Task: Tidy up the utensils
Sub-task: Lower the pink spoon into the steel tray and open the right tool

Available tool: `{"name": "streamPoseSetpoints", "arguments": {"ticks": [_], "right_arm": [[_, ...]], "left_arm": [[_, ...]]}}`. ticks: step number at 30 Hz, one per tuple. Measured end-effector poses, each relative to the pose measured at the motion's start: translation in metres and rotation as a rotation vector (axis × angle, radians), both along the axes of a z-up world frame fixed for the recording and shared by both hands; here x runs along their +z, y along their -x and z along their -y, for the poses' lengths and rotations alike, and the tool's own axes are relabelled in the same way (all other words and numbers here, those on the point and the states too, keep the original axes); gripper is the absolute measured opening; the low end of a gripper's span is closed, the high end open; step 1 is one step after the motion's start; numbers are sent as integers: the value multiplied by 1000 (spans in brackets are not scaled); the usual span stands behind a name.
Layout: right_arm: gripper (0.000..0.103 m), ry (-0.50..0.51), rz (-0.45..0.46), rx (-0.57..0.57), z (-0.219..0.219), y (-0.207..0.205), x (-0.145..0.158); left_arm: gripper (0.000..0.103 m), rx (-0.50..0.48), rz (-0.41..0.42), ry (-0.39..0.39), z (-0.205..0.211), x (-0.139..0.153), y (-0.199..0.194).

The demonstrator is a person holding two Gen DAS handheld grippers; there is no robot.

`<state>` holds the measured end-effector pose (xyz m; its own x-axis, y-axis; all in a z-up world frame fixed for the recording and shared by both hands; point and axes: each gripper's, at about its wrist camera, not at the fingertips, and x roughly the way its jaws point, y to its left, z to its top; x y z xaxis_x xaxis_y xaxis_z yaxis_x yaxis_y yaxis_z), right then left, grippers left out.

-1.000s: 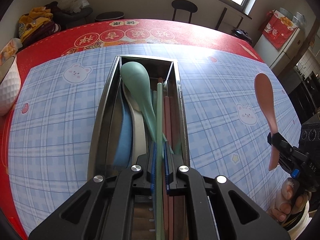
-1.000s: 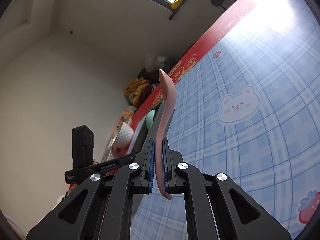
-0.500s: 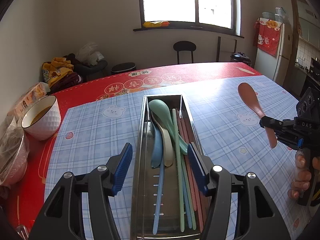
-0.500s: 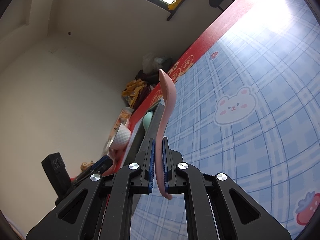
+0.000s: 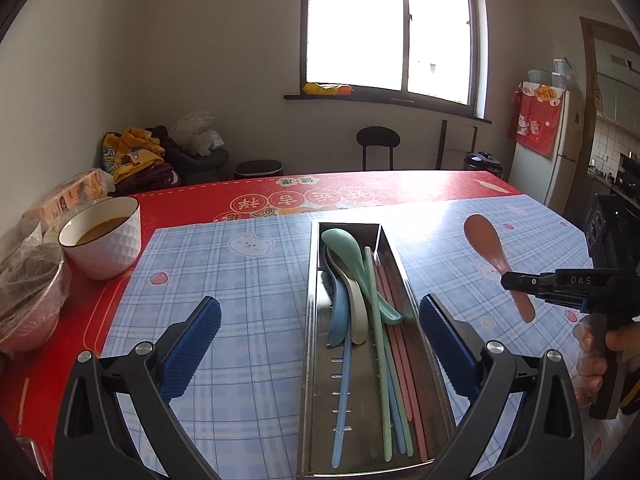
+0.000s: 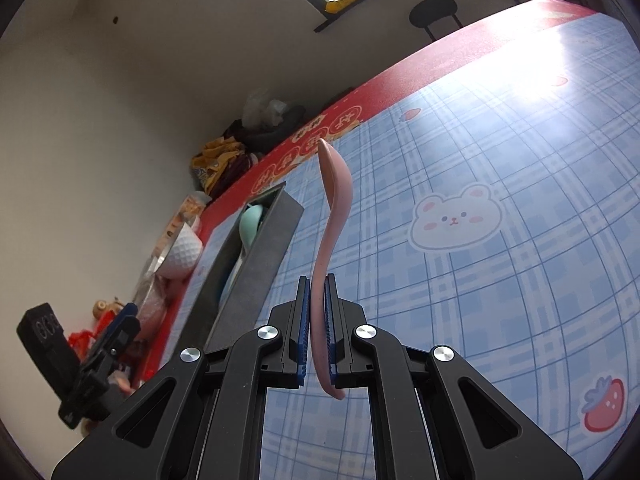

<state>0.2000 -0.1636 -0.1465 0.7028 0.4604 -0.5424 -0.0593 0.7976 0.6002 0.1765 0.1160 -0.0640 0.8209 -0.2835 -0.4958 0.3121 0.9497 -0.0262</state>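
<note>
Left wrist view shows our left gripper (image 5: 320,332) tipped down over the near end of the steel tray (image 5: 310,320), its jaws just opened wide and nothing between the blue pads (image 5: 192,344). Inside the tray lie a green spoon (image 5: 348,256), a cream spoon (image 5: 356,304), a blue spoon (image 5: 338,312) and coloured chopsticks (image 5: 396,344). To the right, our right gripper (image 6: 318,320) is clamped tight on the handle of the pink spoon (image 6: 334,200), held above the blue checked mat (image 5: 248,292), bowl end pointing up and away. Fingers of the hand (image 5: 590,344) wrap its grip. A white bowl (image 5: 102,236) stands far left.
</note>
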Motion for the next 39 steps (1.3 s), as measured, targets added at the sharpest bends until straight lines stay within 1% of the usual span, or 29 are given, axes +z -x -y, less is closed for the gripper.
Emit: {"name": "streamPoseSetpoints", "arguments": {"ticks": [2,3,5,6,8,12,16,21,24,27,28,33,39], "right_arm": [[7,12,-3,27,-16,-11,11],[7,35,5,40,-26,-15,20],[7,76,23,79,-45,-27,37],[7,96,15,99,-56,-35,42],[7,143,-20,121,-74,-52,48],[7,241,-103,129,-102,-81,44],[7,297,-158,116,-117,-94,37],[7,369,-187,114,-131,-97,33],[7,399,-217,86,-134,-102,33],[8,469,-220,98,-147,-103,32],[9,475,-220,105,-150,-103,33],[12,398,-250,137,-153,-100,27],[13,226,-328,172,-144,-103,15]], "left_arm": [[97,20,-7,31,-6,1,-1],[97,34,-6,29,-8,1,-1],[97,71,5,-5,-7,0,-2],[97,84,7,-18,-7,-1,-2],[97,84,-9,-12,-10,-4,-4],[97,93,-28,-4,-13,-7,-7],[97,103,-45,18,-18,-8,-9],[97,106,-61,52,-23,-8,-11],[97,102,-59,56,-23,-7,-10],[97,104,-61,64,-25,-6,-10],[97,105,-63,68,-26,-6,-10],[97,113,-75,87,-30,-7,-13],[97,115,-84,97,-31,-7,-14]]}}
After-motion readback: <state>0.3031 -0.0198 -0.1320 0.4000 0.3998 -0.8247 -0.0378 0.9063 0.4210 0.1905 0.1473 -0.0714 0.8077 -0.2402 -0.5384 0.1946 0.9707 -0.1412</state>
